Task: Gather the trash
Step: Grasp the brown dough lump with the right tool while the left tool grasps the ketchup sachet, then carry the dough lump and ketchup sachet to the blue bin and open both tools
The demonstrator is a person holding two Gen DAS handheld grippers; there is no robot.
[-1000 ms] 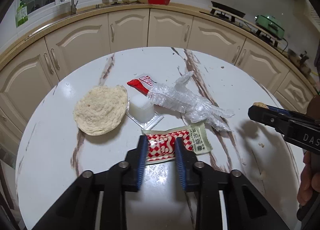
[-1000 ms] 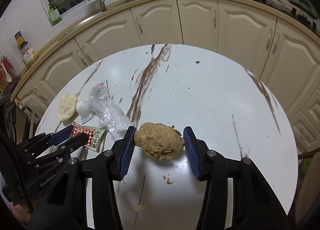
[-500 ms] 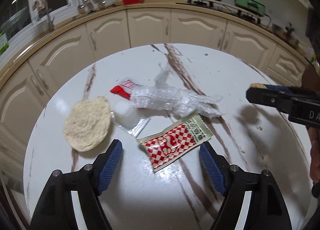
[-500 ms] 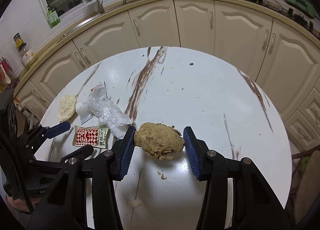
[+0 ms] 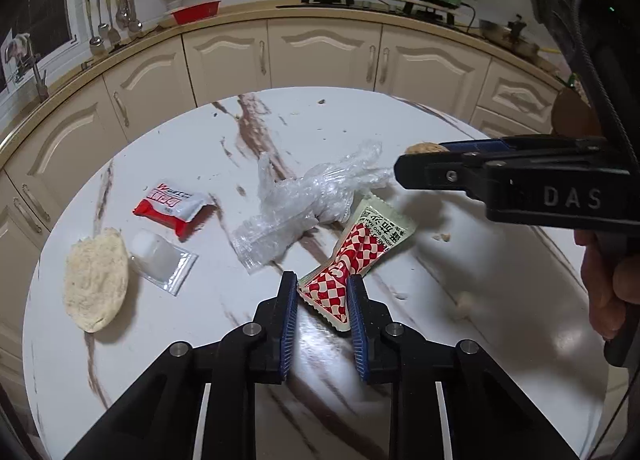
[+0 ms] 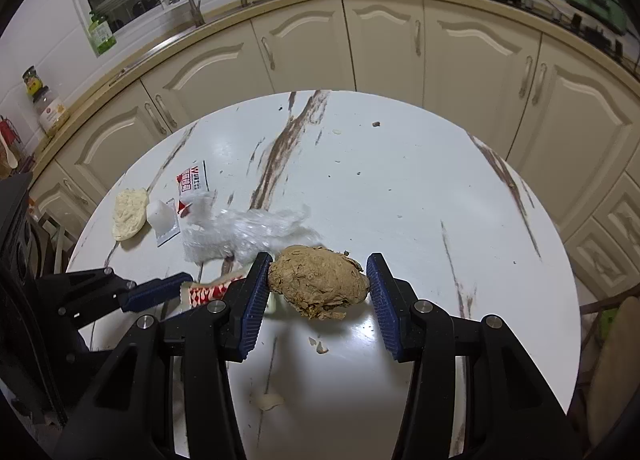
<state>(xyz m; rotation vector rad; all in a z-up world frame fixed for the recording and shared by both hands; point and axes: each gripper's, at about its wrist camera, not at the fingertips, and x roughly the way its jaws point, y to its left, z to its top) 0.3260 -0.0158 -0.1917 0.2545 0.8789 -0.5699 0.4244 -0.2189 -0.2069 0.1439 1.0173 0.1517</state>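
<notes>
A red-and-white checkered sauce packet (image 5: pixel 352 256) sticks up at a slant between the blue pads of my left gripper (image 5: pixel 322 294). Its jaws are closing, and the pads pinch the packet's near end. My right gripper (image 6: pixel 316 284) is shut on a crumpled brown lump (image 6: pixel 320 280) just above the table; in the left wrist view it reaches in from the right. On the round white marble table (image 5: pixel 500 320) lie a crumpled clear plastic glove (image 5: pixel 304 200), a red-and-white wrapper (image 5: pixel 172 208), a small white cup on a clear sachet (image 5: pixel 156 256) and a flat pale bread round (image 5: pixel 96 280).
Pale crumbs (image 6: pixel 272 400) lie on the near part of the table, with more crumbs (image 5: pixel 460 300) below the right gripper. Cream kitchen cabinets (image 6: pixel 384 48) curve behind the table. A person's hand (image 5: pixel 608 292) holds the right gripper's handle.
My left gripper opened wide around the checkered packet, then closed on its end and rolled. The plastic glove has shifted away from the red wrapper. The right gripper kept still with the lump.
</notes>
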